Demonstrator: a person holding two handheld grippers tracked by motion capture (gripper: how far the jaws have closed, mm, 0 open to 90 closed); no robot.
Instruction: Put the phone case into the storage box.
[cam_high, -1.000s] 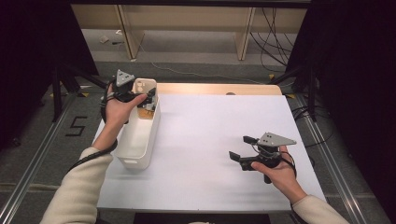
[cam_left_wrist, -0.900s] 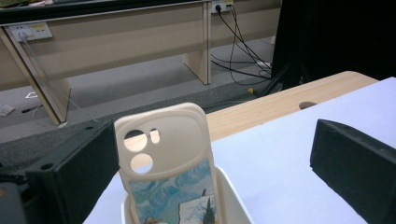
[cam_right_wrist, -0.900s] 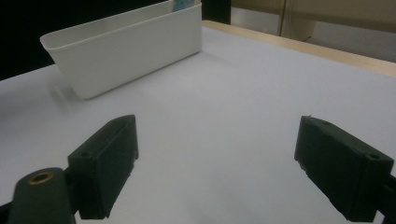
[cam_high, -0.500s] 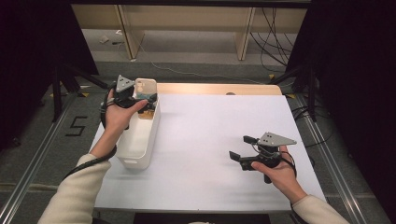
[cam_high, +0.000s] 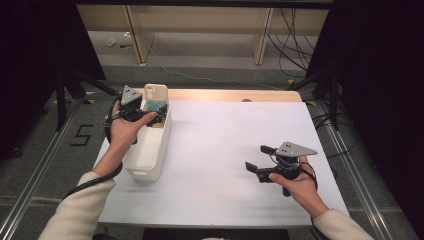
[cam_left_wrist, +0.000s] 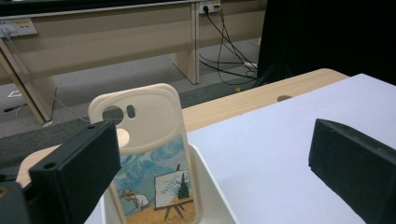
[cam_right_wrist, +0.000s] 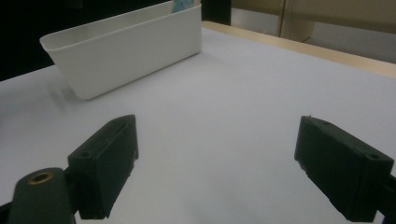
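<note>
Phone case (cam_left_wrist: 149, 154): lower end hidden inside the white bin (cam_left_wrist: 212, 196), left side covered by the left gripper's (cam_left_wrist: 210, 158) near jaw. From the right gripper view only a blue sliver pokes above the bin rim.

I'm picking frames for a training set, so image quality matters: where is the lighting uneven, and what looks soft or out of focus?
High view: the white table sheet is bright while the surroundings fall to black. Left gripper view: the cream phone case with a painted scene is fairly sharp, and the near black jaws are soft. Right gripper view: the white plastic bin and the jaws look slightly blurred, with dark upper corners.
</note>
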